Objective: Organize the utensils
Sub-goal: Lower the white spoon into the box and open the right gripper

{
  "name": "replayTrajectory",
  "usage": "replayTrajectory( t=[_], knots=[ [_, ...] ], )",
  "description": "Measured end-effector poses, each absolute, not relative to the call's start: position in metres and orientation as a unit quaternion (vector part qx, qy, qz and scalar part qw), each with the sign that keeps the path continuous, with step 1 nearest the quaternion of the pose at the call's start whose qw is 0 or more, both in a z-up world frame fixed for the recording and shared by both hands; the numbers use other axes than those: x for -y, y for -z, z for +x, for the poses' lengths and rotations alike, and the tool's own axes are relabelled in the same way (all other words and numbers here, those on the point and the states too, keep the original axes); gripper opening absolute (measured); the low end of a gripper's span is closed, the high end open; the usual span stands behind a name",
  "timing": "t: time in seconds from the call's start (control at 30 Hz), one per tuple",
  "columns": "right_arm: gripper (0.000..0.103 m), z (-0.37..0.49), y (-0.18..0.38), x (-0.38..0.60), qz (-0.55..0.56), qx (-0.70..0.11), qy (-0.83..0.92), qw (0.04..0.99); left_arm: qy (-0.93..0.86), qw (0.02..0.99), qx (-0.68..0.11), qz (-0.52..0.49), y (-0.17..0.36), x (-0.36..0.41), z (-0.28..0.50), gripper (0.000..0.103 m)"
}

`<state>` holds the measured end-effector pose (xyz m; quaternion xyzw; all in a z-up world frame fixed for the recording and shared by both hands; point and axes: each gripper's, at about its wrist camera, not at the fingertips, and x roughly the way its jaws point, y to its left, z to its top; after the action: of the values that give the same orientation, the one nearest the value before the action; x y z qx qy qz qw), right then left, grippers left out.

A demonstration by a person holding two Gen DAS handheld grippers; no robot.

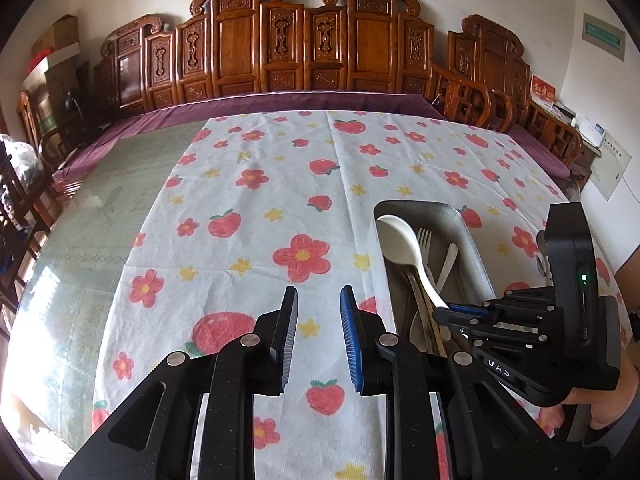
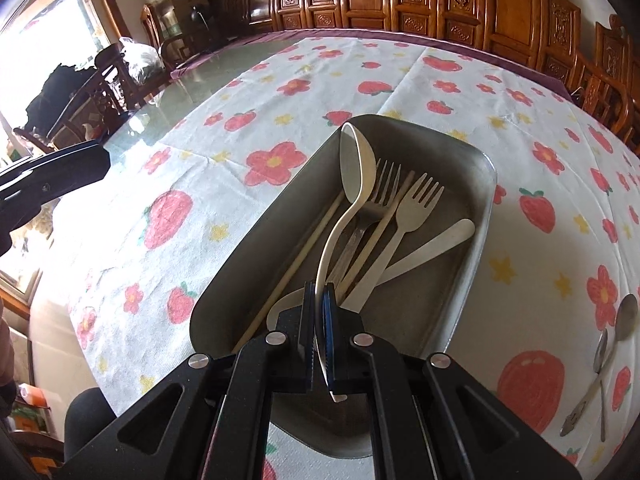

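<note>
Right gripper (image 2: 320,308) fingers pinch the white spoon (image 2: 352,184) handle over the tray (image 2: 476,208); next, release; left gripper (image 1: 319,300) fingers narrow, empty

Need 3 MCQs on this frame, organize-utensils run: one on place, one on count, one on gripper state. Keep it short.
1. Where do the two metal spoons lie?
A. in the tray
B. on the cloth right of the tray
C. on the bare glass

2. How many forks are in the metal tray?
A. one
B. two
C. four

3. What is the right hand-held gripper doing?
A. shut on the white spoon's handle
B. open above the cloth
C. shut on a chopstick

Answers:
1 B, they rest on the flowered cloth beside the tray.
2 B, a metal fork and a white fork.
3 A, the white spoon runs down between the pressed pads.
</note>
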<state>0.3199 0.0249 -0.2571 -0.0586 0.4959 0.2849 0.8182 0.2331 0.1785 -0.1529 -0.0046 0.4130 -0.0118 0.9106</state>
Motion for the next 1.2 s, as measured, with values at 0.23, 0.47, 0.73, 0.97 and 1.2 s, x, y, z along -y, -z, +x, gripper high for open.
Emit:
replayTrajectory(
  t=[0.23, 0.47, 0.73, 0.97, 1.2],
  knots=[
    [0.011, 0.324, 0.246, -0.009, -0.054, -0.485, -0.287, 0.825, 0.014, 0.911, -0.412, -0.006, 0.151, -0.174, 0.232, 0.021],
    [0.014, 0.324, 0.234, 0.014, -0.037, -0.476, -0.298, 0.826, 0.025, 0.913, -0.408, 0.006, 0.148, -0.153, 0.234, 0.021],
    [0.020, 0.321, 0.233, 0.024, -0.025, -0.471, -0.306, 0.827, 0.031, 0.913, -0.407, 0.012, 0.145, -0.137, 0.234, 0.021],
    [0.020, 0.304, 0.206, 0.059, -0.028, -0.431, -0.297, 0.852, 0.043, 0.913, -0.405, 0.014, 0.143, -0.119, 0.232, 0.024],
    [0.020, 0.286, 0.203, 0.139, -0.041, -0.420, -0.246, 0.873, 0.073, 0.912, -0.404, 0.021, 0.146, -0.080, 0.234, 0.029]
  ],
)
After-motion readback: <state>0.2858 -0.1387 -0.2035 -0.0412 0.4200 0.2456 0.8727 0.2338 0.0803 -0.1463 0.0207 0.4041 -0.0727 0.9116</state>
